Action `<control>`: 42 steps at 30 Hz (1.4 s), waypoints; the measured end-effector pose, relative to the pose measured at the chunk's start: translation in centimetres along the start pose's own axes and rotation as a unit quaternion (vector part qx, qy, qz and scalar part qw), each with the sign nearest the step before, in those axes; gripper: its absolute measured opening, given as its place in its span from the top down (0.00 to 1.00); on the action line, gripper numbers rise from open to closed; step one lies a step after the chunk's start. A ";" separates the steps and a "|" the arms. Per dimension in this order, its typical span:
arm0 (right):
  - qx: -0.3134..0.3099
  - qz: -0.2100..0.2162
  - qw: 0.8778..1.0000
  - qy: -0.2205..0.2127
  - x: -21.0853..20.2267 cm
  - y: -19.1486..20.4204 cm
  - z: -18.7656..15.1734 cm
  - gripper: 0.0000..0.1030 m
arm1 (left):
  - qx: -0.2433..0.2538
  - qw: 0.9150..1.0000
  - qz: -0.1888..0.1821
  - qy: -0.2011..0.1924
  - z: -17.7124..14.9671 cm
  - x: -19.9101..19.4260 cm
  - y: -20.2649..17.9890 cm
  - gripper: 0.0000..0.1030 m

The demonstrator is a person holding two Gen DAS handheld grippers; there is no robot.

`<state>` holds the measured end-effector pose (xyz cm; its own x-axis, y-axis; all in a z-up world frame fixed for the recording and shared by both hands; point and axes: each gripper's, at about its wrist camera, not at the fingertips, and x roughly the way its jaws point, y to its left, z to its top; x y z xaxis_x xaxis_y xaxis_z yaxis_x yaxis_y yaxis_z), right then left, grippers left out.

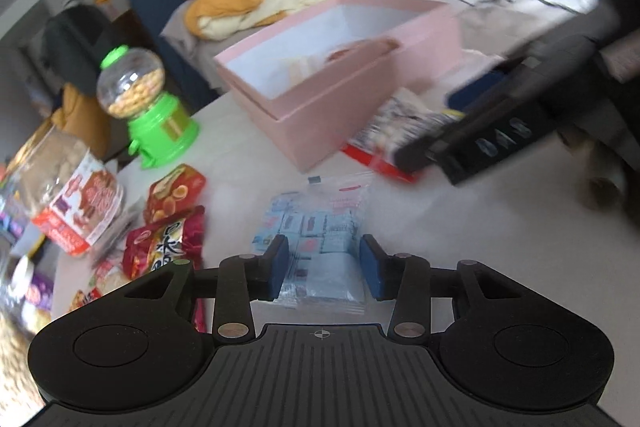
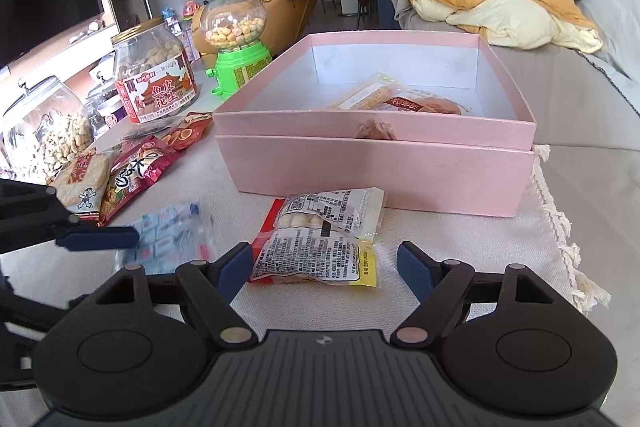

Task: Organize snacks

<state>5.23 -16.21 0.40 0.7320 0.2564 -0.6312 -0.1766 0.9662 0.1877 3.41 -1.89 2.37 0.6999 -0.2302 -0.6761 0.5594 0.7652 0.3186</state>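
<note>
A clear bag of small blue-wrapped sweets lies on the pale cloth, between and below the blue pads of my left gripper. The pads stand apart and do not press on it. In the right wrist view one of that gripper's fingers hovers over the same bag. My right gripper is open around the near end of a white and red snack packet, without touching it. Behind it stands an open pink box with two wrapped snacks inside.
Left of the box lie red packets and a rice cracker pack. Behind them stand a green sweet dispenser, a labelled nut jar and a glass peanut jar. The cloth's fringed edge runs along the right.
</note>
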 end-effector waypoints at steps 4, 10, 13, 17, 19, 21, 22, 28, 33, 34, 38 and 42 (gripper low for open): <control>0.004 0.002 1.000 -0.001 -0.1 -0.1 0.0 0.23 | -0.023 1.000 0.009 0.013 0.9 0.8 0.4 0.52; 0.012 0.007 1.000 -0.003 -0.1 -0.4 0.0 0.23 | -0.050 0.999 -0.006 0.020 1.5 1.2 0.7 0.39; 0.017 0.010 1.000 -0.004 -0.2 -0.6 -0.1 0.23 | -0.080 0.996 -0.041 0.018 1.5 1.3 1.3 0.25; 0.020 0.011 1.000 -0.005 -0.2 -0.6 -0.1 0.23 | -0.078 0.996 -0.052 0.010 1.4 1.1 1.4 0.24; 0.021 0.011 1.000 -0.005 -0.2 -0.6 -0.1 0.23 | -0.084 0.995 -0.048 0.003 1.2 1.0 2.0 0.27; 0.023 0.012 1.000 -0.005 -0.2 -0.7 0.0 0.23 | -0.086 0.996 -0.017 0.003 1.0 1.2 2.8 0.29; 0.023 0.012 1.000 -0.005 -0.2 -0.7 0.0 0.23 | -0.087 0.996 -0.006 0.007 0.8 1.5 3.3 0.26; 0.021 0.010 1.000 -0.005 -0.2 -0.6 -0.1 0.23 | -0.127 0.992 -0.017 0.014 0.5 2.9 5.2 0.24; 0.017 0.007 1.000 -0.005 -0.1 -0.4 -0.1 0.23 | -0.159 0.986 -0.038 0.018 1.3 4.5 6.0 0.20; 0.017 0.006 1.000 -0.005 -0.1 -0.4 -0.1 0.23 | -0.171 0.984 -0.044 0.019 1.3 4.9 6.2 0.18; 0.018 0.007 1.000 -0.006 -0.1 -0.4 -0.2 0.23 | -0.185 0.982 -0.044 0.011 1.8 5.8 6.7 0.18; 0.022 0.009 1.000 -0.008 -0.2 -0.5 -0.2 0.23 | -0.182 0.983 -0.031 0.008 1.7 5.4 6.0 0.25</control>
<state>5.05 -16.75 0.26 0.7389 0.2731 -0.6160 -0.1609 0.9593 0.2322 11.28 0.49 1.76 0.6611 -0.2764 -0.6976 0.4026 0.9152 0.0190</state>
